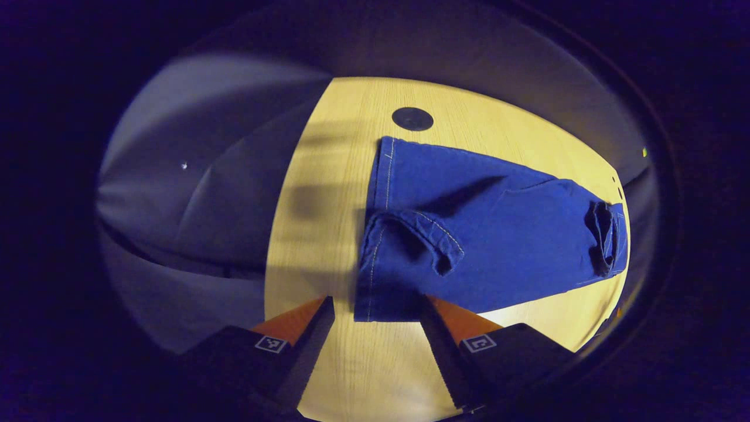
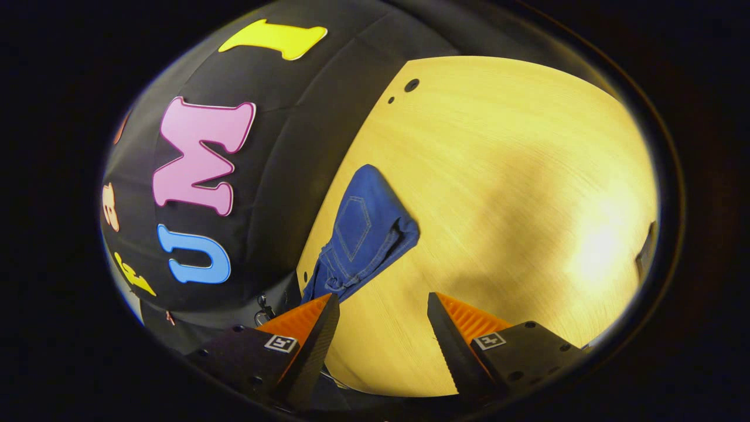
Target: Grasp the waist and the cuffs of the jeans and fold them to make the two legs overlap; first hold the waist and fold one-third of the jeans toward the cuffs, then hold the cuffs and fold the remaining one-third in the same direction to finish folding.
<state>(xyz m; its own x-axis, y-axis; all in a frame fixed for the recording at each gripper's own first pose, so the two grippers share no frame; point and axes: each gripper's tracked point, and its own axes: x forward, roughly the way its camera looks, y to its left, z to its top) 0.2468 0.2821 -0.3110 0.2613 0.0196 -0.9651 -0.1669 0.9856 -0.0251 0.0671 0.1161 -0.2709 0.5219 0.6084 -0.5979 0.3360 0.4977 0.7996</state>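
Blue jeans (image 1: 498, 234) lie flat on the wooden table (image 1: 334, 176), legs side by side. Their cuffs (image 1: 381, 234) are the near end in the left gripper view, one cuff curled over; the waist (image 1: 606, 237) lies at the far right. My left gripper (image 1: 378, 305) stands open just short of the cuffs, touching nothing. In the right gripper view the waist end of the jeans (image 2: 363, 234), with a back pocket showing, lies by the table's edge. My right gripper (image 2: 384, 302) stands open over bare wood, its left finger close to the denim.
A round black cap (image 1: 412, 118) is set into the table beyond the jeans. Two small dark holes (image 2: 404, 89) sit near the table's far edge in the right gripper view. The black booth wall (image 2: 281, 176) runs along the table's left side.
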